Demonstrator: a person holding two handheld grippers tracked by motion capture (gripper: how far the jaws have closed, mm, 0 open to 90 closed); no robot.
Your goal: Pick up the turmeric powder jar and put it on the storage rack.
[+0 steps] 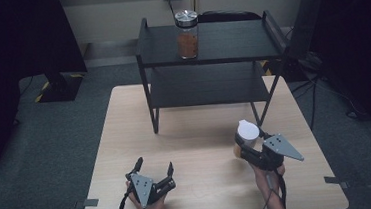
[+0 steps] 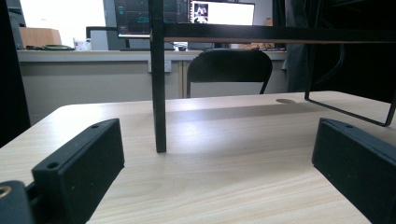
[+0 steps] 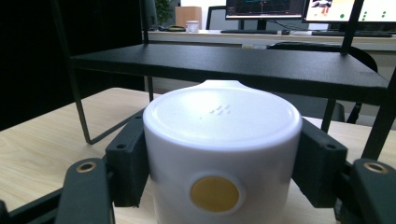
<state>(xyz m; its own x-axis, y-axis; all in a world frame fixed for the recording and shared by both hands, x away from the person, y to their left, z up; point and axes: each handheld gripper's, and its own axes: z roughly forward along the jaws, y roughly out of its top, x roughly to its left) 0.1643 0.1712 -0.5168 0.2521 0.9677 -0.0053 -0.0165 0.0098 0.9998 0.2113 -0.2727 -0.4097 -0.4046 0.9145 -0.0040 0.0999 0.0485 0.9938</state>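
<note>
A white-lidded jar (image 1: 246, 133) with orange-brown contents is held off the wooden table (image 1: 196, 143) at the right, in front of the black two-tier shelf (image 1: 209, 45). My right gripper (image 1: 244, 147) is shut on it. In the right gripper view the white lid (image 3: 222, 121), with a yellow dot on its side, sits between the two pads (image 3: 126, 163), level with the shelf's lower tier (image 3: 233, 65). My left gripper (image 1: 153, 168) rests at the table's near left, open, with nothing between its fingers (image 2: 79, 163).
A second jar (image 1: 187, 34) with a metal lid and brown contents stands on the shelf's top tier. The shelf's front leg (image 2: 159, 93) stands ahead of the left gripper. A chair (image 2: 229, 67) and desk with monitors lie behind the table.
</note>
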